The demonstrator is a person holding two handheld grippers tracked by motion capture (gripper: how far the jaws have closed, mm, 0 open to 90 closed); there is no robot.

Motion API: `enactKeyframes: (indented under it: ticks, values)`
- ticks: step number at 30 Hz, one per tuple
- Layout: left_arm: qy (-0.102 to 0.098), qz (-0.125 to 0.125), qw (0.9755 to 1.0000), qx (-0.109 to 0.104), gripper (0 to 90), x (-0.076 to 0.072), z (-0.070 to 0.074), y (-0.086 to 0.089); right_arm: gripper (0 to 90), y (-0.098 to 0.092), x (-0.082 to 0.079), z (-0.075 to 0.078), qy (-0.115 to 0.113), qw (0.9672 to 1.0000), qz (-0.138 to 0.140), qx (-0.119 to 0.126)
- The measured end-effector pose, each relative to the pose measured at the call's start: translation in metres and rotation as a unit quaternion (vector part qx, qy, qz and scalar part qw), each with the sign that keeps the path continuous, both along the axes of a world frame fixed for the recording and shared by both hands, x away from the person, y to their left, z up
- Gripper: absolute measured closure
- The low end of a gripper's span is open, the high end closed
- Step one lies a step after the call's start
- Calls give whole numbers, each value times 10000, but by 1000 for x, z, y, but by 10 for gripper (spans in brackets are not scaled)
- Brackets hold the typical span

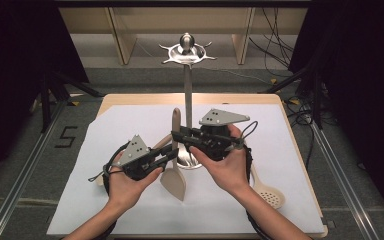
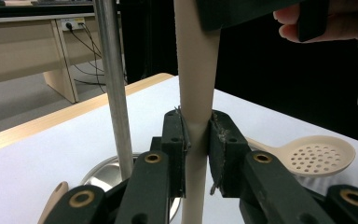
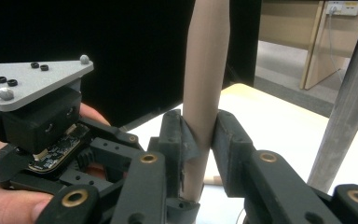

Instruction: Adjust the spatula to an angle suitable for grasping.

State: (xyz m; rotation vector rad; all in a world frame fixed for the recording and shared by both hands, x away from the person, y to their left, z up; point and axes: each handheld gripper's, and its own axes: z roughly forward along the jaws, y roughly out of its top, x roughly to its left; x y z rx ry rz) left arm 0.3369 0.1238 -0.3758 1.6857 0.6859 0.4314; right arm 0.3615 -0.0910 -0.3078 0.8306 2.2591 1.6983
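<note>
Beige plastic is what we hold in both tools: a turner spatula (image 1: 174, 175) stands upright above the white sheet (image 1: 290, 150) on the table, its flat blade hanging low and its handle rising beside the steel pole of the utensil stand (image 1: 187, 85).

Our left gripper (image 1: 169, 156) clamps the handle from the left in the high view. In the left gripper view its pads press the spatula handle (image 2: 196, 93) from both sides, so the jaws are narrow and closed on it. Behind it there we see the steel pole (image 2: 114, 88) and the round metal base (image 2: 103, 173) of the stand.

Our right gripper (image 1: 177, 135) meets the same handle a little higher, coming from the right. In the right gripper view the handle (image 3: 205, 84) sits between the two black jaws; the left pad touches it, and we cannot tell whether the right pad presses too. The left gripper's grey plate (image 3: 28, 84) shows just beside it there.

A beige slotted spoon (image 1: 270, 192) lies flat on the sheet near our right forearm, well apart from the spatula. A wooden handle tip (image 2: 55, 198) lies by the stand's base.
</note>
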Motion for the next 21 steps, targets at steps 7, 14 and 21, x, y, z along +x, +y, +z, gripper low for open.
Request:
enactKeyframes:
  ticks: [7,14,21]
  values:
    - [-102,-336,9994,-12,740,4,6,1,758,-6,3,3,-247,9993,277,-79]
    - [-93,-1701,9853,-111,461,16,14,8,758,-19,3,3,-347,9962,784,-168]
    - [6,-2397,9708,-129,517,24,17,7,758,-32,6,1,-352,9906,1320,72]
